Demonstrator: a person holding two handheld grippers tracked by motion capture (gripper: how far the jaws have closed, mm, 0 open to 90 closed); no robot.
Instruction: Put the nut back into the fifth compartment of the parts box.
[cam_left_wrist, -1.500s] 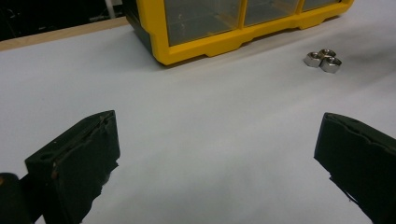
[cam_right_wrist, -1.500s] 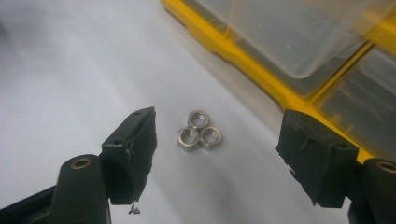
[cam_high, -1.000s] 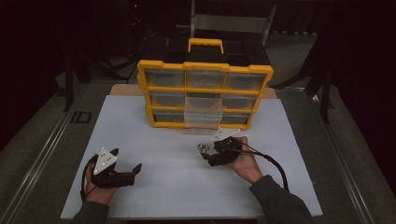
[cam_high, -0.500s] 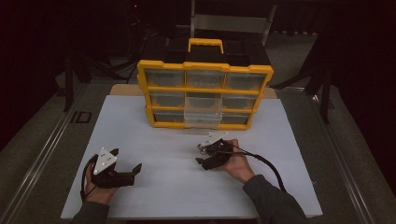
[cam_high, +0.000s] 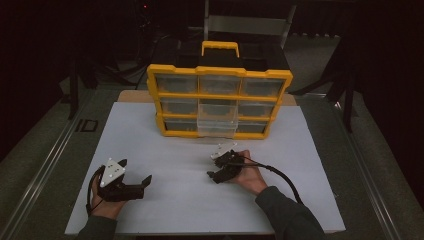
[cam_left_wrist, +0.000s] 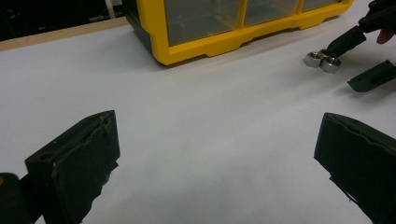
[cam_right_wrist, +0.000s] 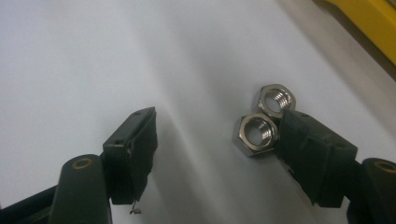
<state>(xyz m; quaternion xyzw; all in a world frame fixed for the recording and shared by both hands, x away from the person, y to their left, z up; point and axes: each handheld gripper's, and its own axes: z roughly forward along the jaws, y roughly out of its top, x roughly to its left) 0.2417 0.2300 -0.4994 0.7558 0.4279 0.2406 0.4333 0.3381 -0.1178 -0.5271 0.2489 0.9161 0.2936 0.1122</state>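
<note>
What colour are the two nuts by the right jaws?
Shiny silver metal; the nuts show best in the right gripper view.

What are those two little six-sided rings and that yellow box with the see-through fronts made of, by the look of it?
The two hex nuts look like polished or plated steel: silvery, mirror-bright, with cut threads inside the bores. The organizer box looks like moulded plastic: an even, slightly glossy yellow frame with rounded edges around clear drawer fronts, probably plastic too.
</note>
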